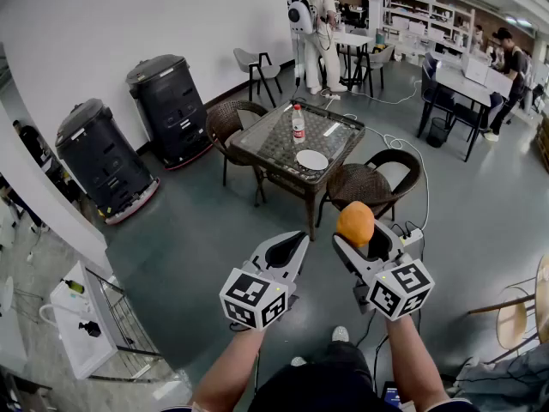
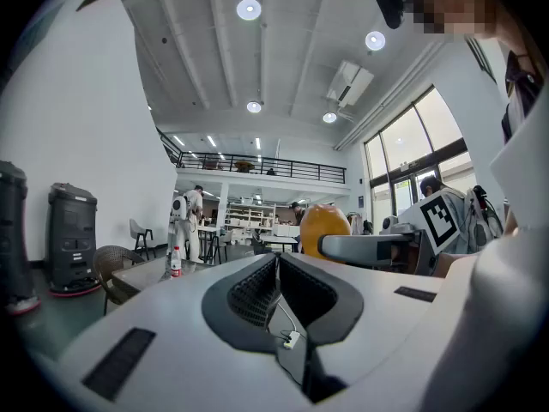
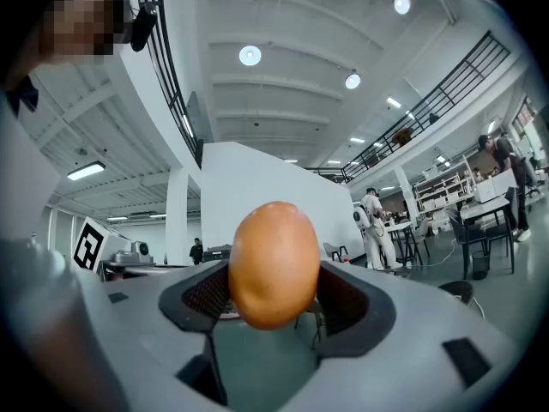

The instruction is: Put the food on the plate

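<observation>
right gripper (image 1: pixel 362 243): jaws wide, pressed on orange food (image 1: pixel 355 223), centre-right of head view | left gripper (image 1: pixel 287 247): jaws together, empty | plate (image 1: pixel 312 160): on table (image 1: pixel 266 140), upper centre, well apart from food

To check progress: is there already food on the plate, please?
No, the plate is bare; the right tool holds the orange food.

The glass-topped bench (image 1: pixel 266 148) carries a white plate (image 1: pixel 312 160) near one edge, an upright bottle (image 1: pixel 298 124) and a flat white strip (image 1: pixel 332 130).
</observation>
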A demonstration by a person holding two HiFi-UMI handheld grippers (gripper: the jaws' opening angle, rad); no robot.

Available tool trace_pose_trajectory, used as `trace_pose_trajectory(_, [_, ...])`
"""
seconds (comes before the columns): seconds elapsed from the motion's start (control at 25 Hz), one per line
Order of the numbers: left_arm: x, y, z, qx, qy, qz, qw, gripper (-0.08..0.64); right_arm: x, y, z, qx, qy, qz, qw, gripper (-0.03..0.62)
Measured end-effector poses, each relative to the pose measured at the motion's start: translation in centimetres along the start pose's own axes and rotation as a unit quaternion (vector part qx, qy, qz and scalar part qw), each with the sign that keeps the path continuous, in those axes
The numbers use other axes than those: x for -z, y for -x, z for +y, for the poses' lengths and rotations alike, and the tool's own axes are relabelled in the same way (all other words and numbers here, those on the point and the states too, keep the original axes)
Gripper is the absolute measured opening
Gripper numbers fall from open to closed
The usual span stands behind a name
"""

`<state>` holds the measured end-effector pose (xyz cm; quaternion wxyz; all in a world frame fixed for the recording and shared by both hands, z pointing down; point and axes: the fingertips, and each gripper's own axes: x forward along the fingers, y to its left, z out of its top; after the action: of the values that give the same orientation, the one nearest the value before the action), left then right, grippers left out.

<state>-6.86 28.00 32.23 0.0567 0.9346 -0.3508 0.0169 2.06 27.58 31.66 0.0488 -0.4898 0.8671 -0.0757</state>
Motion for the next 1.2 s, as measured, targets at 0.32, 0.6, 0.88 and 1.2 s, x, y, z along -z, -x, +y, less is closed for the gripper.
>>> trace_pose_trajectory(0.32, [-0.2, -0.5, 0.2, 0.001, -0.001, 0.003, 1.0000, 0.021, -0.4, -0.4, -0.6, 0.000, -0.008, -0.002, 1.000, 0.313])
trace_pose_trajectory(0.6, [0.1, -1.5, 0.5, -0.007, -0.002, 0.007, 1.0000, 0.021, -0.4, -0.9, -1.9, -0.008, -0.016, -0.003, 1.000, 0.313])
trace_pose_trajectory(0.88, [0.5, -4.4, 1.6, -0.020, 0.002, 0.012, 0.9997, 0.021, -0.3, -2.5, -4.8, -0.020, -0.020, 0.003, 1.000, 0.313])
trace_pose_trajectory(1.2, [0.8, -10.5, 2.5, -0.041, 0.006, 0.019, 0.9989, 0.021, -0.7, -4.7, -10.2, -0.050, -0.020, 0.012, 0.999, 0.313])
